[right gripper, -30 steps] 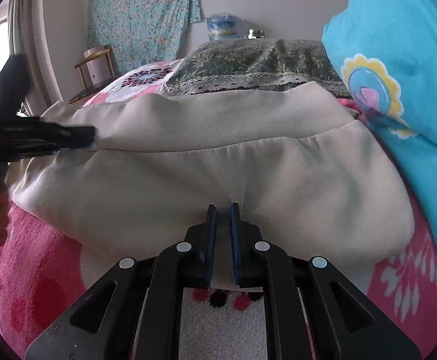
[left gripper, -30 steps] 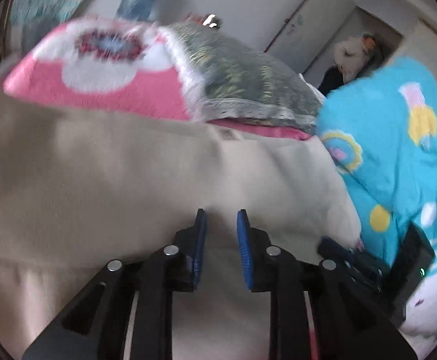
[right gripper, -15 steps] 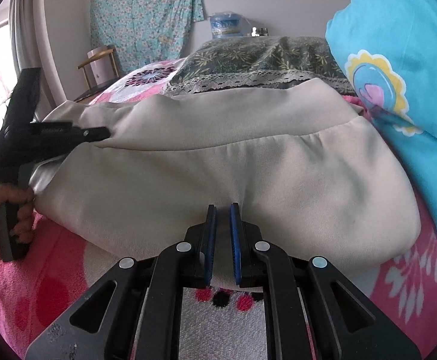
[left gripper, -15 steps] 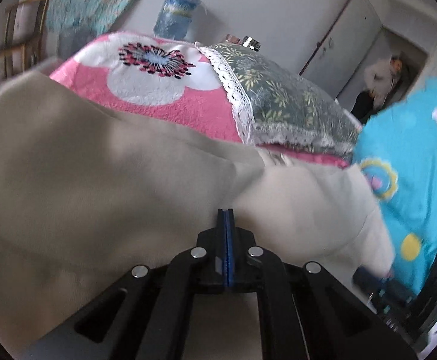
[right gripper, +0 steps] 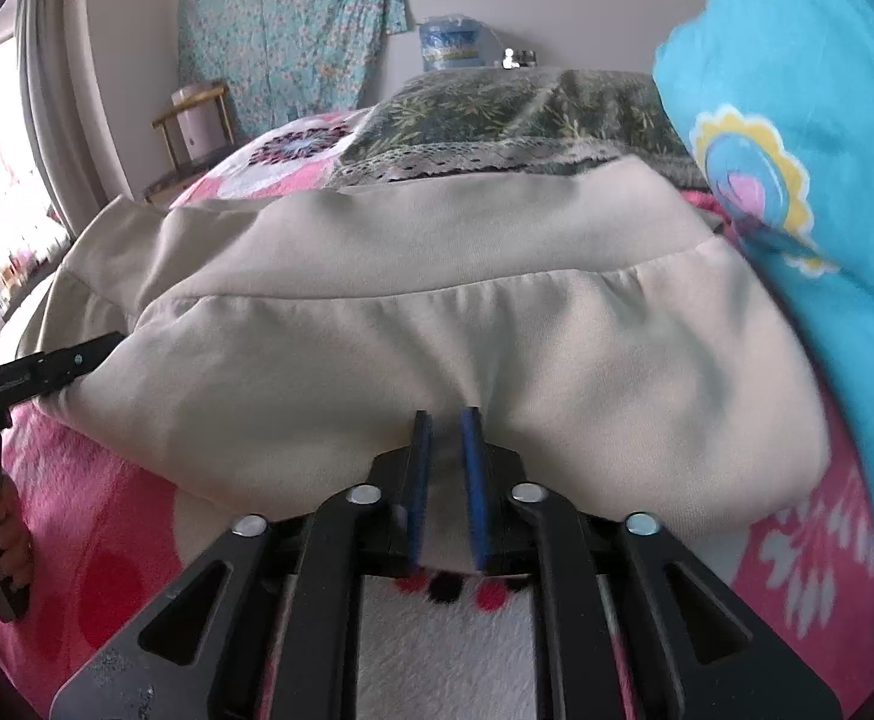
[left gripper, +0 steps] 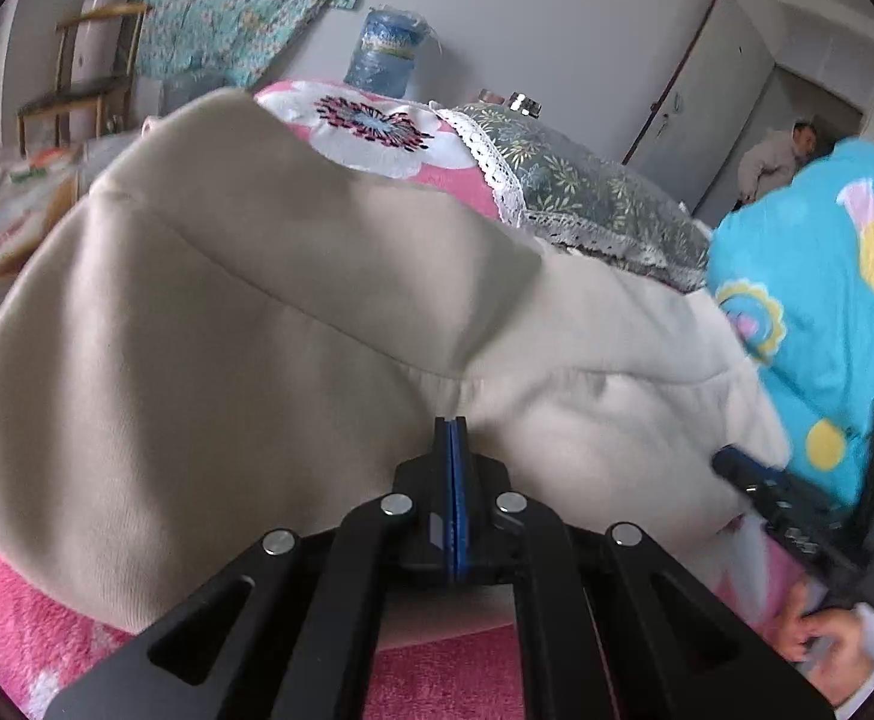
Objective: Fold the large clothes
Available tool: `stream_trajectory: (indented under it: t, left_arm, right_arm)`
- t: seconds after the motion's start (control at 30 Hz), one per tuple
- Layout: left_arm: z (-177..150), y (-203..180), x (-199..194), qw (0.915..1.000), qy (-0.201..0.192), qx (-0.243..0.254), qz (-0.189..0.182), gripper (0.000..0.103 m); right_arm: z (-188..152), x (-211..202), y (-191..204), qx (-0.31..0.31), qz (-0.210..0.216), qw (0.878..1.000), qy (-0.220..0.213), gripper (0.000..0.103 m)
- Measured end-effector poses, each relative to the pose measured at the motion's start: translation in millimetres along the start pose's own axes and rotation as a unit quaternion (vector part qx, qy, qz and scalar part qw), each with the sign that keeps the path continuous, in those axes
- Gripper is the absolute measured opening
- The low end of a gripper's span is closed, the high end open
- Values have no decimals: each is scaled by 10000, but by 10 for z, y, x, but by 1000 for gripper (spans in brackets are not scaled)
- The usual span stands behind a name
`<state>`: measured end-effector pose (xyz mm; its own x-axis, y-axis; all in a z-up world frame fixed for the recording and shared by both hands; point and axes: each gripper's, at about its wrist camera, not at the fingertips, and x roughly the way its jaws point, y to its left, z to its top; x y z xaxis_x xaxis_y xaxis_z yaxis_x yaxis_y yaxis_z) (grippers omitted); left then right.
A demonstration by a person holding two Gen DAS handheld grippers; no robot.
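Observation:
A large beige garment (left gripper: 269, 324) lies folded over on a pink flowered blanket (left gripper: 29, 618). My left gripper (left gripper: 450, 423) is shut, its blue pads pinching the cloth at the garment's near left edge, where the fabric puckers. From the right wrist view it shows at the far left (right gripper: 114, 343), a hand holding its handle. My right gripper (right gripper: 447, 420) sits at the near hem of the garment (right gripper: 496, 336). Its jaws are opening, with the hem loose between the blue pads. In the left wrist view it appears at the right (left gripper: 723, 457).
A grey-green lace-edged pillow (right gripper: 514, 120) lies behind the garment and a turquoise cartoon quilt (right gripper: 808, 138) rises on the right. A wooden chair (left gripper: 80, 78), a water bottle (left gripper: 386, 51) and a hanging cloth stand by the far wall. A person (left gripper: 775, 159) stands in the doorway.
The left gripper shut on the cloth, then swung across with it, drawing the garment's left side inward. The right gripper's jaws have parted from the hem they were pinching.

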<state>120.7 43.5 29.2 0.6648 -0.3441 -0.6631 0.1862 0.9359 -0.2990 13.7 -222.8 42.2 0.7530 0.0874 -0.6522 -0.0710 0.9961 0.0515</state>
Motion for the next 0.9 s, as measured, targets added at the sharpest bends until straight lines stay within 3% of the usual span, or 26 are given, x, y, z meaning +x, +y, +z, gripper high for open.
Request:
stream_trajectory:
  t: [0.07,0.2,0.33,0.43,0.63,0.9]
  left_arm:
    - [-13,-81,12,9995,-19,203,229,4]
    - [-45,-288,46,9938,-75,729,838,4]
    - [-58,-344,58,9902,-84,932,1035,2]
    - [-66,-318,45,9910,-76,905,982,2]
    - [-80,-382,46,9883,-79,1029,1126,2]
    - [-99,-455,55,9840,-90,1198,1316,2]
  right_arm:
    - [31,-112,93,-76,191,9995,-218,38]
    - [93,-260,327,-48,1128,9932,-300,36]
    - [-71,-14,535,-518,1181,9914,200,48]
    - [-130,122,184,393,1891,9804,387,48]
    - [-214,111,-128,1172,1940,9731,415,26]
    - [-290,-30,-15,791,1509,9848,328,26]
